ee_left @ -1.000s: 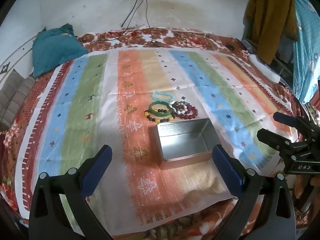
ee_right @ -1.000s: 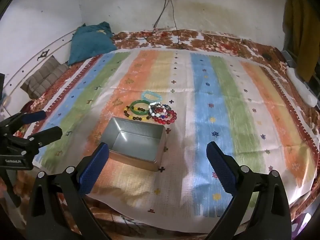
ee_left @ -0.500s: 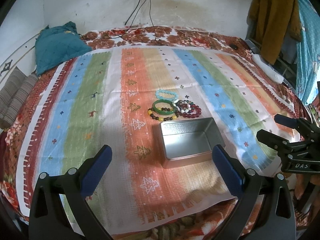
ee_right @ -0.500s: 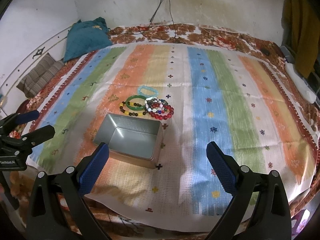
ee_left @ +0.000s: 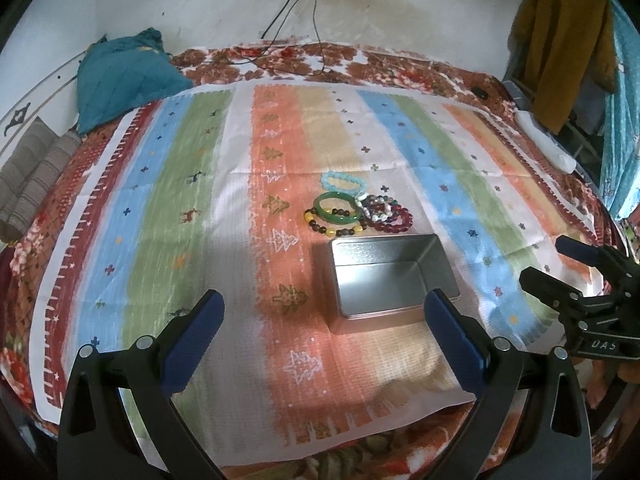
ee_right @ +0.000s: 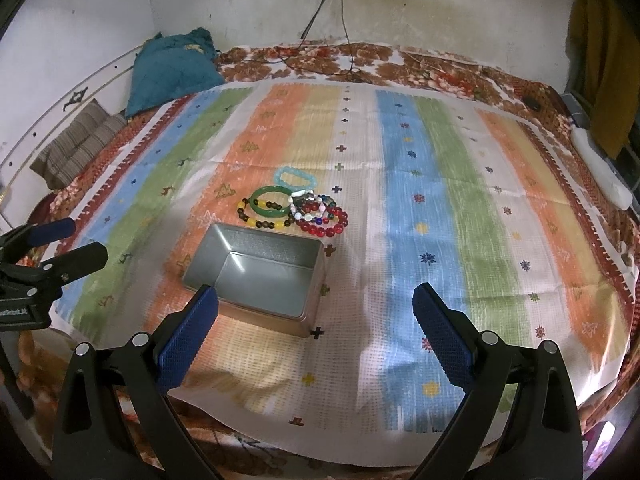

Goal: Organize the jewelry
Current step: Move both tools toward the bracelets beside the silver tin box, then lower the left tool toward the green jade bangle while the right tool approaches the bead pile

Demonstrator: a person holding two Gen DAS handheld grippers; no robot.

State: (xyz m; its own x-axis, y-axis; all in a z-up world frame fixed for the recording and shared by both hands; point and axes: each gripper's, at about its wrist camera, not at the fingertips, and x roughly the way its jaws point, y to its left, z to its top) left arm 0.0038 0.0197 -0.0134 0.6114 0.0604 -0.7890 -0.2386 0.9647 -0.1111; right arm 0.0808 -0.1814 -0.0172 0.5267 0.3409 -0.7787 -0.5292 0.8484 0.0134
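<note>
An open, empty metal tin [ee_left: 390, 280] [ee_right: 260, 276] lies on the striped cloth. Just behind it sits a pile of bracelets: a green bangle [ee_left: 336, 210] [ee_right: 270, 202], a brown and yellow beaded one [ee_left: 334, 232], a pale blue one [ee_left: 342, 180] [ee_right: 295, 178], a dark red beaded one [ee_left: 394, 220] [ee_right: 326, 224] and a mixed white one [ee_right: 306, 204]. My left gripper [ee_left: 320, 336] hovers open above the near cloth, left of the tin's front. My right gripper [ee_right: 316, 336] is open too, near the tin's front right corner. Neither holds anything.
The striped cloth [ee_left: 180, 208] covers a floral bed [ee_left: 392, 64]. A teal pillow [ee_left: 124, 76] and striped cushions [ee_left: 32, 176] lie at the back left. Cables [ee_left: 296, 12] hang down the wall. Clothes [ee_left: 560, 40] hang at the right, with a white object [ee_left: 546, 146] below.
Both grippers have crept forward and slightly down toward the tin, so the tin and bracelets sit a little closer in both views. Both stay open.
</note>
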